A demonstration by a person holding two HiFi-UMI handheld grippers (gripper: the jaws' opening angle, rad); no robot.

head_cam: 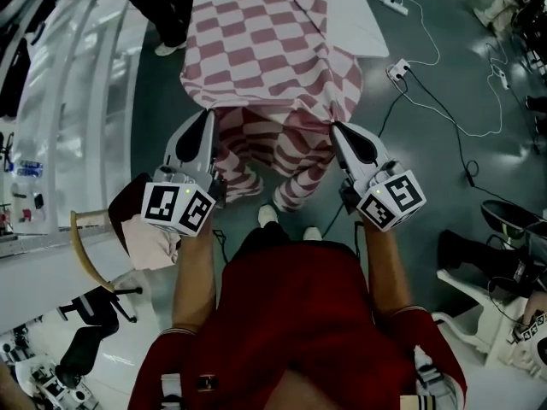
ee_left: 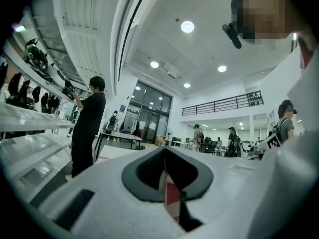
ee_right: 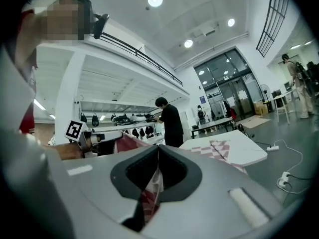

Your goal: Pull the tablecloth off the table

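While its far part lies rumpled across the white table (head_cam: 373, 24), the tablecloth (head_cam: 265, 49), a red-and-white checked fabric, spills over the near edge and hangs toward the floor in bunched, twisted folds between the two tools. The left gripper (head_cam: 208, 116) is clenched on the cloth's left side and the right gripper (head_cam: 335, 128) on its right side, each pair of closed jaws pinching a thin pleat of the checked fabric. Between the two grips the cloth sags, and its checks crumple into narrow stripes.
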